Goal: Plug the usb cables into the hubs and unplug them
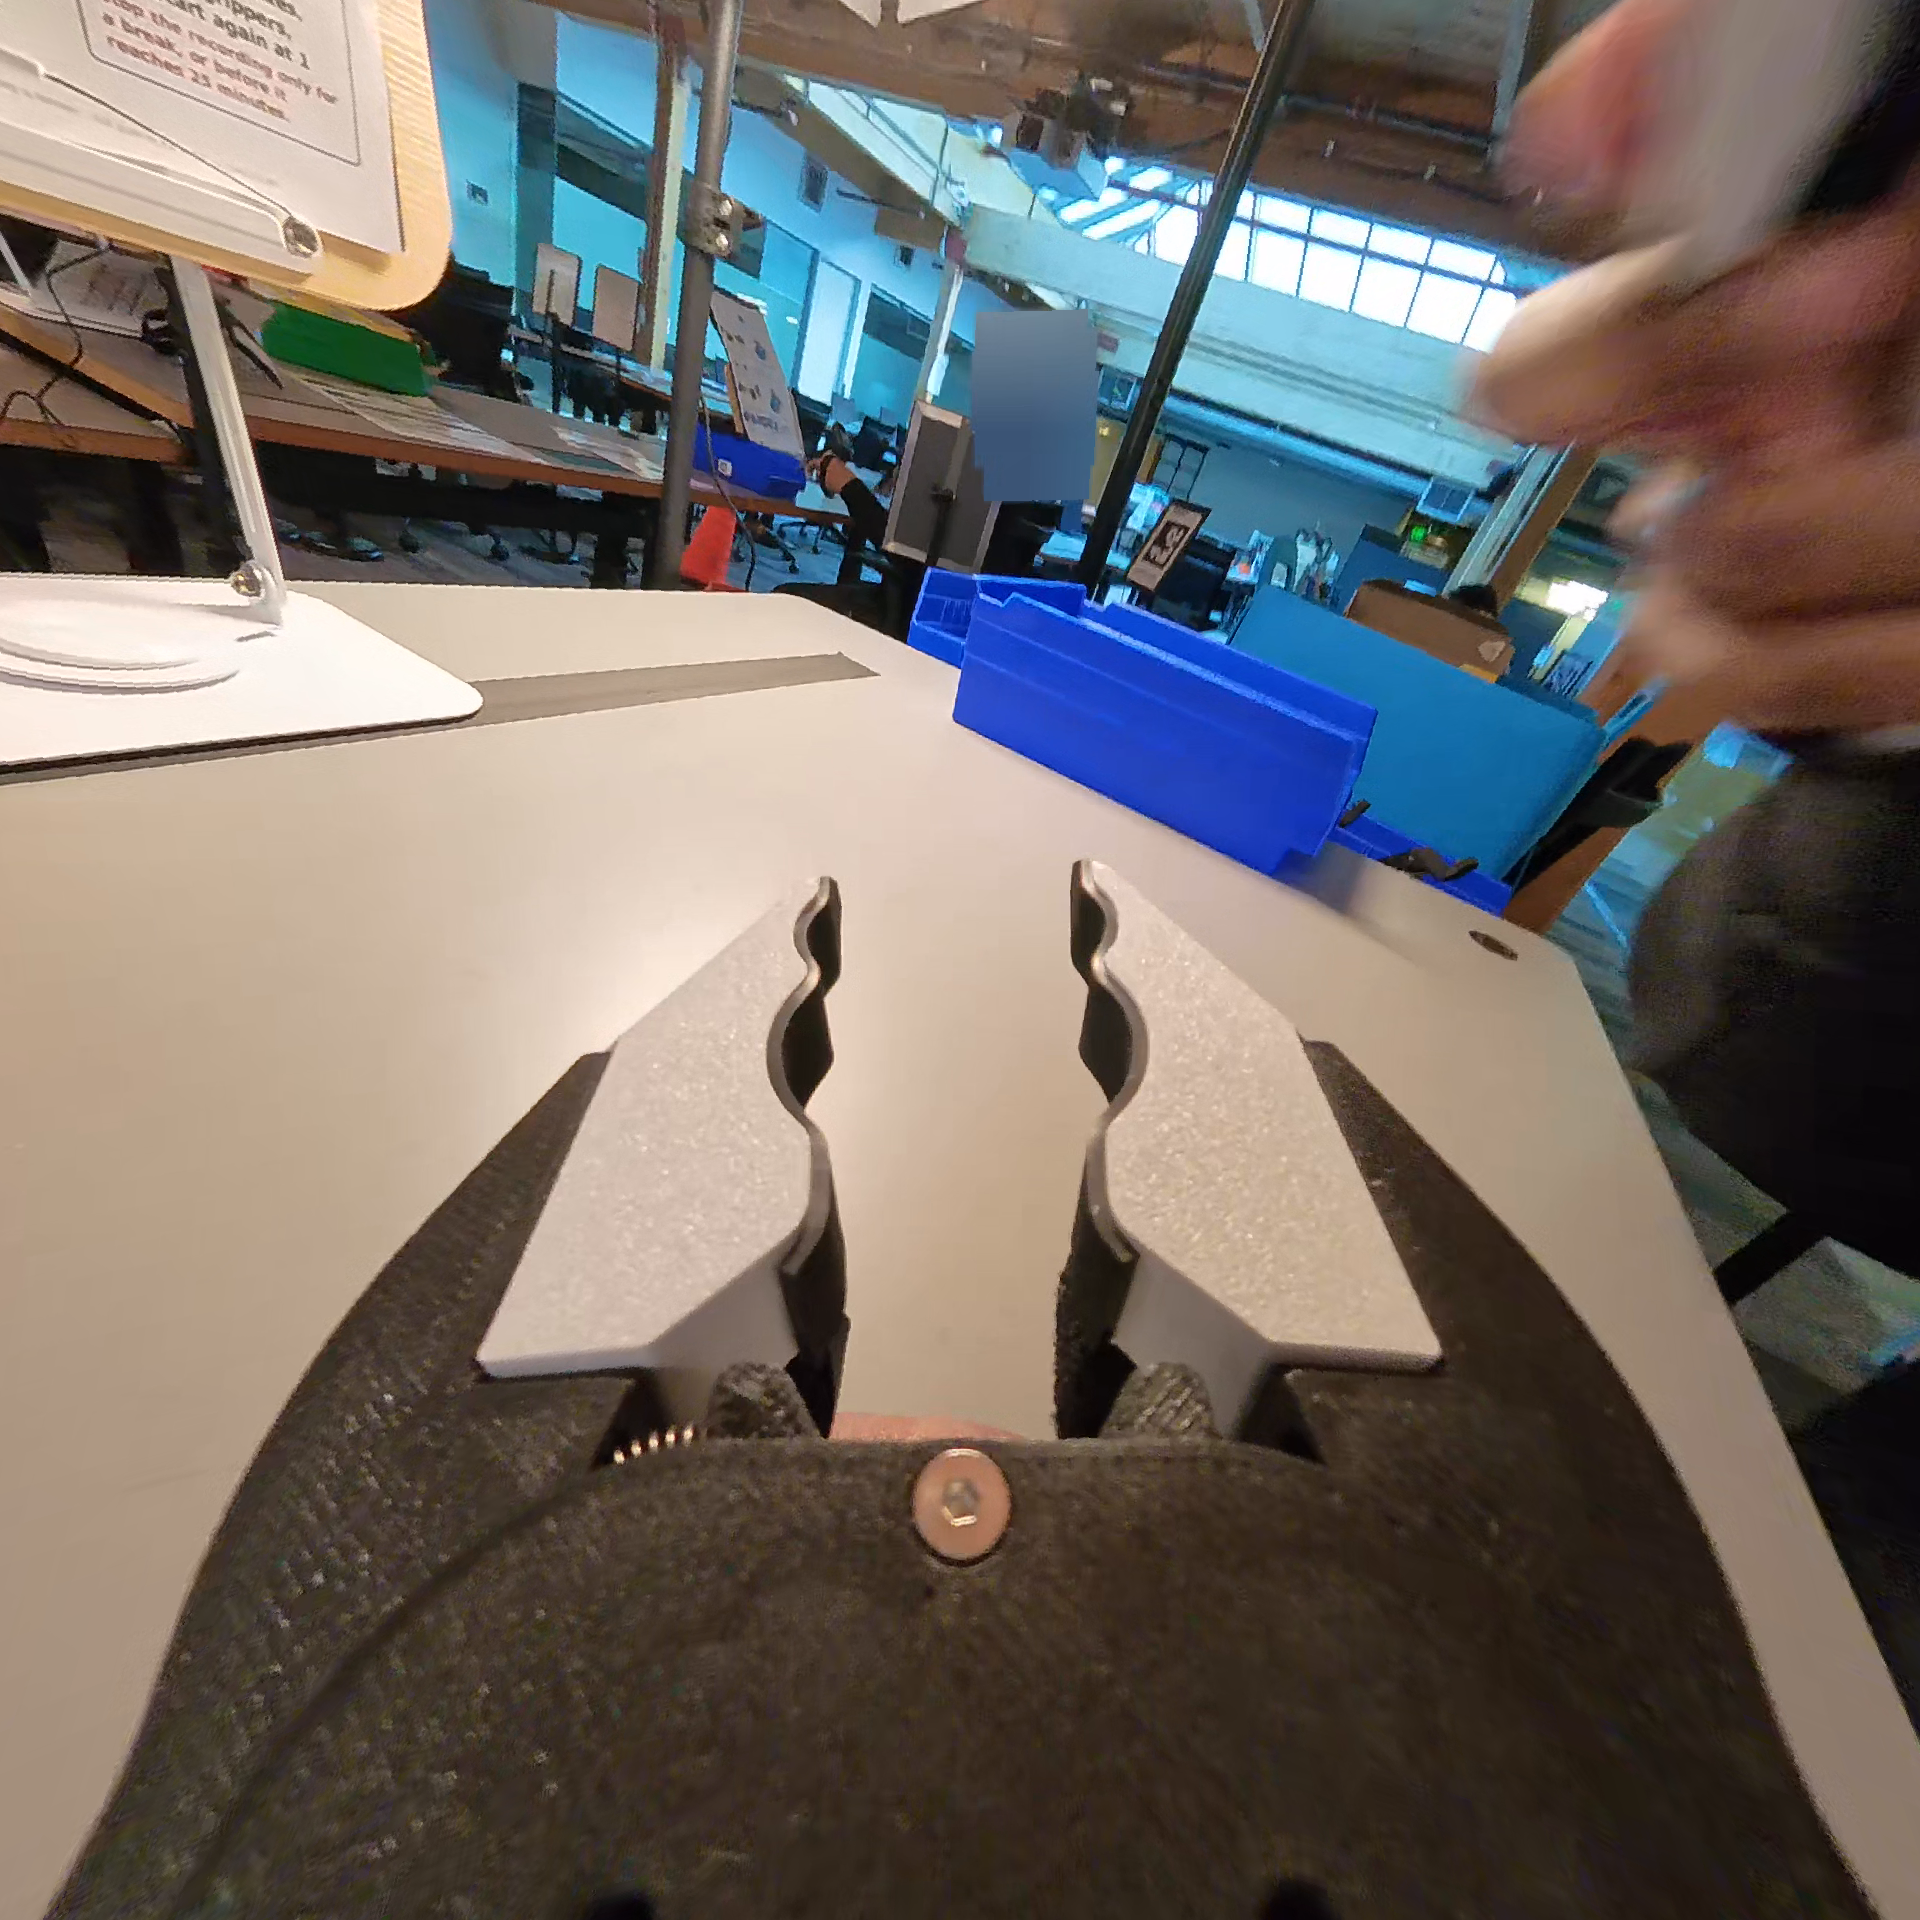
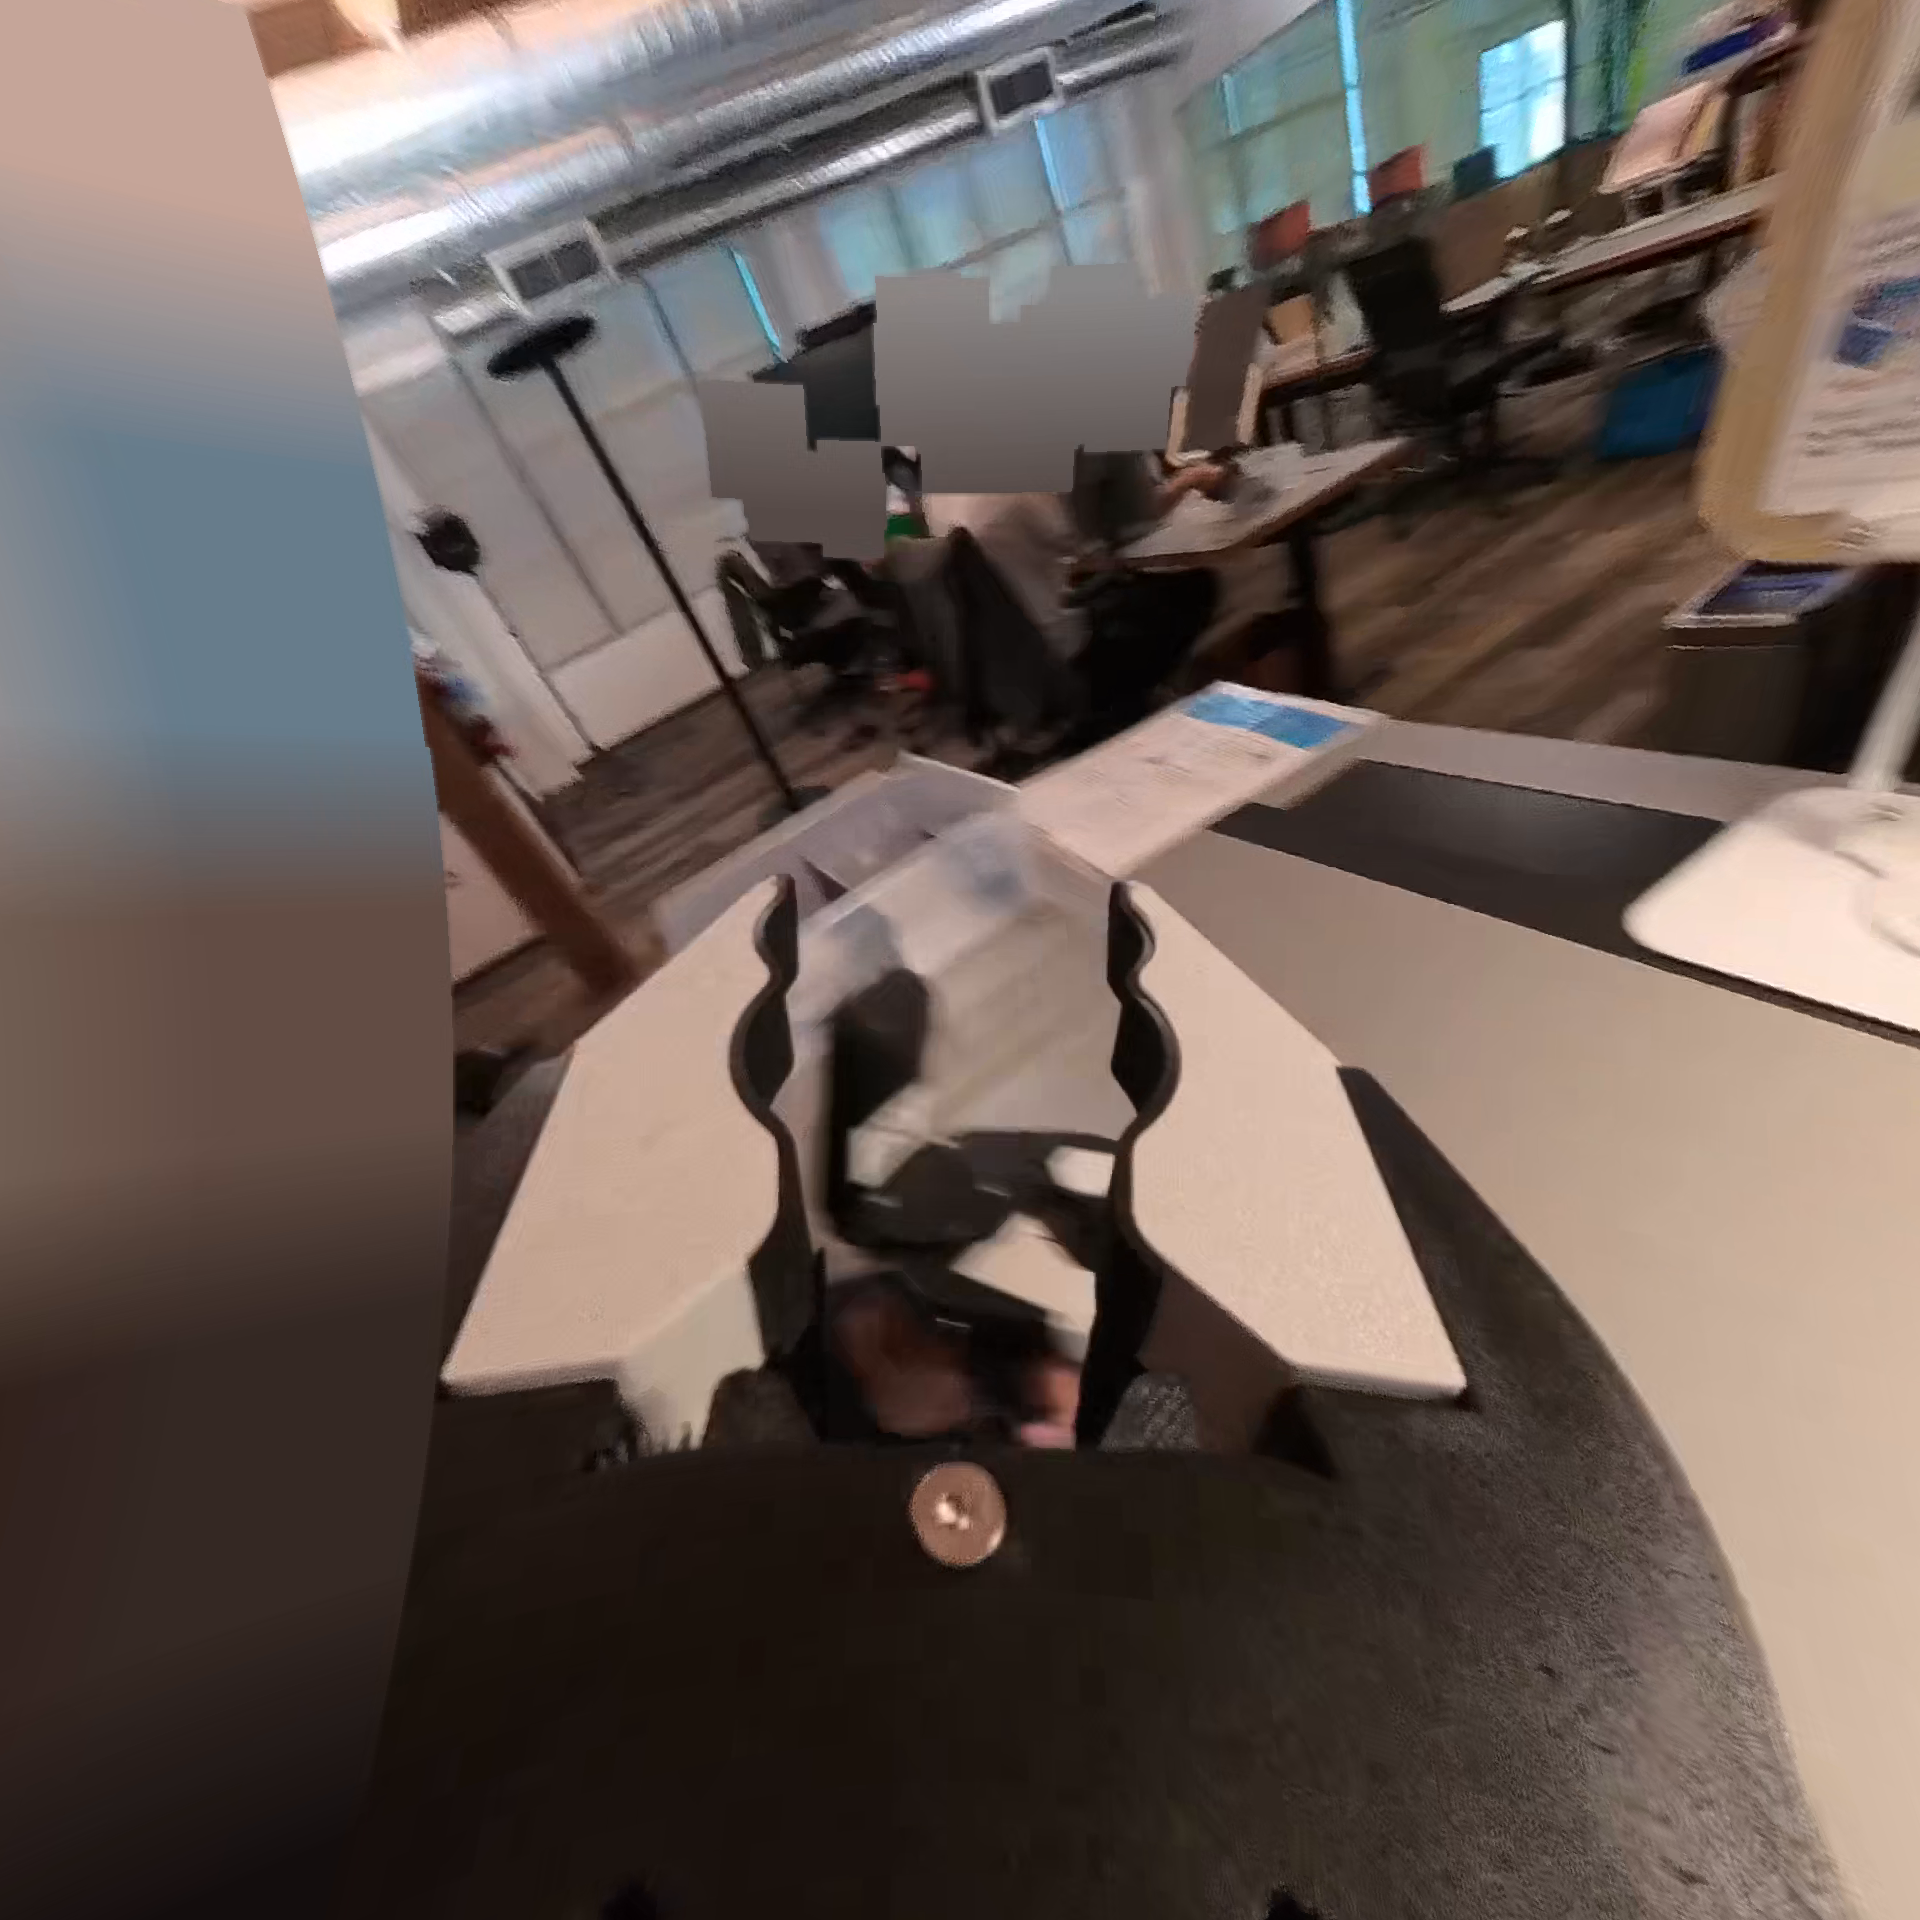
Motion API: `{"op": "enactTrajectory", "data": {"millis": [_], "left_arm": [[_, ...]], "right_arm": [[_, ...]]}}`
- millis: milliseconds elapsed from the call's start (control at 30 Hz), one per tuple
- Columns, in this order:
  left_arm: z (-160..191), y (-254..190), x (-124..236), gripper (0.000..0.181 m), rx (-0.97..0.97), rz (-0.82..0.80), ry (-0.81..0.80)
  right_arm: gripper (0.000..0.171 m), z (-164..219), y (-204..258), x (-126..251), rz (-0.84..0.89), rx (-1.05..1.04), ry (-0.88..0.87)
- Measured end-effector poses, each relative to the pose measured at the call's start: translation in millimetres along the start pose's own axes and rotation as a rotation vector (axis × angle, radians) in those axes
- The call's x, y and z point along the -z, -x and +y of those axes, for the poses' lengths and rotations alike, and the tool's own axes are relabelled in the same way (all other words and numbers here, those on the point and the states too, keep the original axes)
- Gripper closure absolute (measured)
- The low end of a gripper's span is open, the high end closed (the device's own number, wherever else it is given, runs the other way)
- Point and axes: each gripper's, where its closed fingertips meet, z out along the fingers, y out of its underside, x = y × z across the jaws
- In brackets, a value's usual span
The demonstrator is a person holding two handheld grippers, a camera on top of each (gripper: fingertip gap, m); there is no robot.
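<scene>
Left gripper (image 1: 954, 883) spread, empty, low over grey table (image 1: 520, 935); blue bin (image 1: 1153, 727) ahead. Right gripper (image 2: 945, 894) spread; blurred black cables (image 2: 935, 1184) showed between its jaws.

Right wrist view is motion-blurred throughout. Clear plastic bag (image 2: 935, 935) with dark contents between the fingers: can't tell what's inside. Left wrist view: blurred hand (image 1: 1714, 395) upper right, cut by the frame edge; clipboard (image 1: 239, 135) upper left cropped.
</scene>
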Motion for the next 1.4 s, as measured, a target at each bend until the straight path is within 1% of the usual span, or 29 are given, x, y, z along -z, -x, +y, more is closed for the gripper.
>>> {"op": "enactTrajectory", "data": {"millis": [67,133,167,200,267,333,400,533,600,633,667,733,800,867,933,967,1000,1067,1100,1200,1300,1400], "left_arm": [[7,-2,-2,0.135,-0.048,-0.005,0.052],[15,0,-5,0.134,-0.083,-0.039,0.104],[18,1,-6,0.133,-0.087,-0.05,0.125],[20,1,-7,0.133,-0.086,-0.053,0.142],[24,1,-9,0.133,-0.066,-0.039,0.166],[26,2,-10,0.132,-0.023,-0.017,0.185],[26,5,-10,0.129,0.015,-0.017,0.184],[20,12,-4,0.126,0.031,-0.053,0.146],[10,19,8,0.124,0.031,-0.115,0.112],[-1,23,18,0.122,0.042,-0.143,0.08],[-16,26,31,0.122,0.055,-0.174,0.036],[-54,36,70,0.122,0.059,-0.266,-0.044],[-93,53,121,0.123,0.0,-0.43,-0.071],[-127,79,184,0.123,-0.074,-0.668,-0.025],[-150,109,252,0.124,-0.143,-0.931,0.09],[-155,125,286,0.125,-0.158,-1.045,0.167],[-153,141,315,0.127,-0.143,-1.127,0.263],[-132,172,364,0.126,-0.045,-1.214,0.474],[-116,186,384,0.129,0.027,-1.223,0.572],[-66,217,429,0.127,0.217,-1.232,0.817],[-24,237,444,0.123,0.345,-1.184,0.945],[0,253,447,0.117,0.406,-1.161,0.989]], "right_arm": [[0.111,43,-63,-3,0.067,0.05,0.083],[0.111,86,-126,1,0.155,0.068,0.143],[0.111,111,-155,6,0.207,0.082,0.202],[0.111,133,-177,12,0.236,0.097,0.263],[0.111,154,-212,28,0.309,0.103,0.281],[0.114,146,-211,37,0.239,0.027,0.228],[0.118,140,-218,48,0.264,0.052,0.195],[0.117,152,-213,54,0.231,0.031,0.261],[0.117,155,-210,56,0.215,0.022,0.276],[0.117,155,-209,56,0.208,0.017,0.277],[0.117,156,-208,57,0.197,0.011,0.28],[0.118,157,-206,57,0.173,-0.002,0.284],[0.118,158,-205,57,0.154,-0.021,0.285],[0.118,159,-204,56,0.134,-0.041,0.294],[0.118,159,-203,57,0.117,-0.06,0.29],[0.118,158,-203,57,0.111,-0.069,0.284],[0.118,157,-203,58,0.102,-0.077,0.278],[0.118,156,-202,60,0.085,-0.102,0.271],[0.118,156,-202,61,0.077,-0.115,0.268],[0.118,155,-203,64,0.056,-0.16,0.259],[0.118,153,-204,66,0.039,-0.192,0.245],[0.118,153,-204,66,0.036,-0.206,0.24]]}}
